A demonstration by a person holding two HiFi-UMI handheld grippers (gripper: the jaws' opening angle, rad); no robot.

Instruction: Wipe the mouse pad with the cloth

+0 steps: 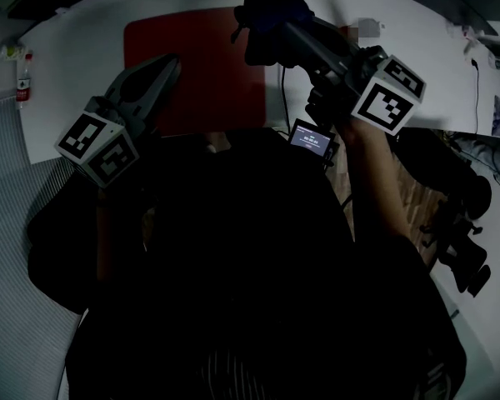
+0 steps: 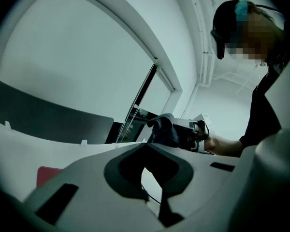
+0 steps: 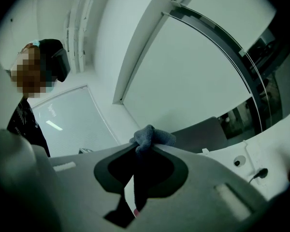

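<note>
Right gripper (image 3: 144,148) pinching bunched dark blue cloth (image 1: 271,11) at jaw tips, over far right edge of red mouse pad (image 1: 200,73) on white table (image 1: 75,57). Left gripper (image 1: 168,63) with jaws together, nothing between, at pad's left side. Cloth likely soft, light and floppy; grip on a fold looks enough. Pad probably thin and prone to sliding, so worth pinning a corner.
</note>
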